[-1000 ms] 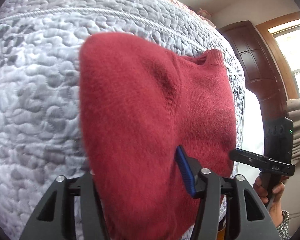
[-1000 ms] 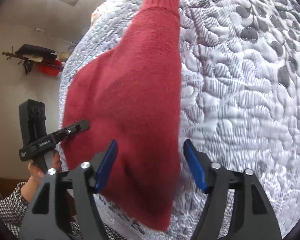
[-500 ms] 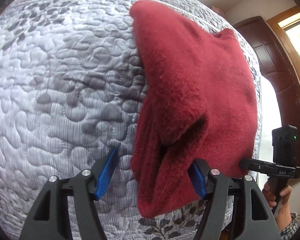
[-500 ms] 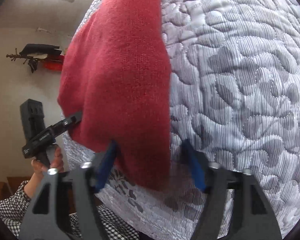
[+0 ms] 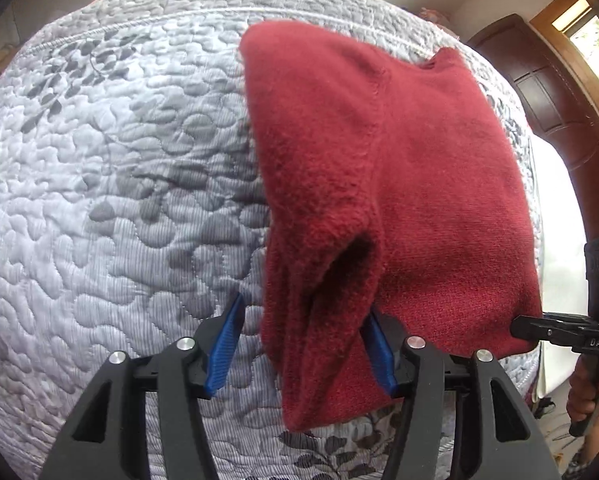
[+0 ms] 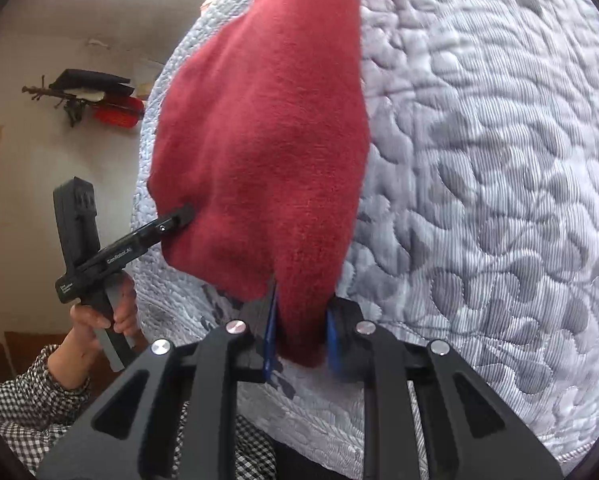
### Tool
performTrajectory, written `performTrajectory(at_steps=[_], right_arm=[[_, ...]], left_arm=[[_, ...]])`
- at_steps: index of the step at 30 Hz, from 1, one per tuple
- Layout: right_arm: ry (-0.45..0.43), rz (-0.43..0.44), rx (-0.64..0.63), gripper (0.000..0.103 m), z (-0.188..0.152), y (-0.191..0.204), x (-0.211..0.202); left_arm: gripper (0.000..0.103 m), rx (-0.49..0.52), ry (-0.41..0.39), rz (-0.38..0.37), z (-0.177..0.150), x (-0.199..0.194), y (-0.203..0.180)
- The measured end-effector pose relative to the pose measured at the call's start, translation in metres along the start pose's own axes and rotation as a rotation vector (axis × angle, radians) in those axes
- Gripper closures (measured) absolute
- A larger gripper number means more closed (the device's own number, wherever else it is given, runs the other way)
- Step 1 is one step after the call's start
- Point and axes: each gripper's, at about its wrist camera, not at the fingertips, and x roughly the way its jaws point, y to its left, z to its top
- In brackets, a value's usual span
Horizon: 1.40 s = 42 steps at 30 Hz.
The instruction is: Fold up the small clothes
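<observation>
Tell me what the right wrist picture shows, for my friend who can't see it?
The right hand-held gripper pinches the near corner of a red sweater lying on a grey quilted bedspread. The left hand-held gripper meets its other corner.

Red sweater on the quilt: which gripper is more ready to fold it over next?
Probably the right gripper: it is shut on the red sweater at its near edge. The left gripper is open, with the cloth lying loose between its pads.

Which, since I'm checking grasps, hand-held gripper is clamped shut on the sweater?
The right hand-held gripper: its fingers pinch the red sweater; the left hand-held gripper's stand wide apart.
</observation>
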Motion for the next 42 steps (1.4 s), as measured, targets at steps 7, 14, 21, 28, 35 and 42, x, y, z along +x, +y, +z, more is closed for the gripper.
performTrajectory(at_steps=[7,14,21,28,35,42], right_arm=[[0.015,-0.07,0.026,0.078,0.005,-0.011,0.019],[-0.047,-0.223,-0.048,0.048,-0.001,0.026,-0.003],[-0.143,-0.419,-0.118,0.015,-0.027,0.062,-0.026],[-0.177,-0.479,-0.12,0.011,-0.044,0.081,-0.039],[-0.21,-0.443,-0.11,0.011,-0.056,0.101,-0.056],[-0.259,-0.43,-0.127,0.01,-0.059,0.129,-0.08]], left_arm=[[0.031,0.038,-0.016,0.053,-0.001,0.02,0.0],[0.025,-0.001,-0.026,0.114,0.002,-0.003,-0.006],[0.012,-0.081,-0.031,0.166,-0.014,-0.038,-0.008],[0.004,-0.076,-0.032,0.174,-0.035,-0.071,-0.015],[0.004,-0.031,-0.062,0.229,-0.049,-0.102,-0.029],[0.004,-0.031,-0.099,0.275,-0.052,-0.138,-0.04]])
